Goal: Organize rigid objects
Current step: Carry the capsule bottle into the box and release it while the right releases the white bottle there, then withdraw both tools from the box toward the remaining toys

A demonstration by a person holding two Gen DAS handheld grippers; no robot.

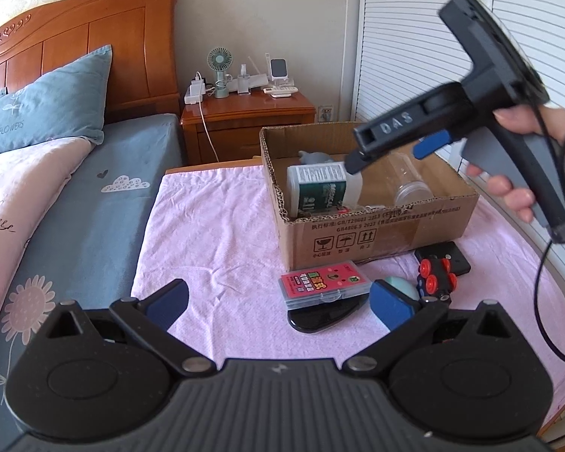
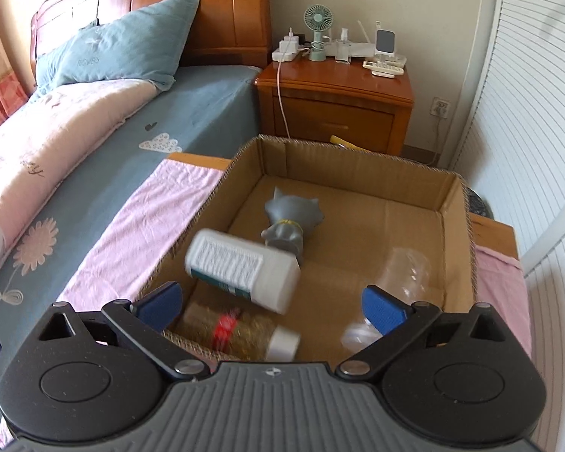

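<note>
right gripper [image 2: 271,307] spread | left gripper [image 1: 278,307] spread | white cylindrical bottle [image 2: 243,265] | corrugated box [image 2: 455,203]

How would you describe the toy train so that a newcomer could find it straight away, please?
Start at the cardboard box on the pink cloth. Just in front of the box's right end, beside a flat black case, lies the toy train. It is the only thing there with bright red round wheels on a black body.

"FLOWERS" on pillow [image 1: 49,109]; "DAS" on right tool [image 1: 390,152]; "GB4806.9" on cardboard box [image 1: 376,229].
</note>
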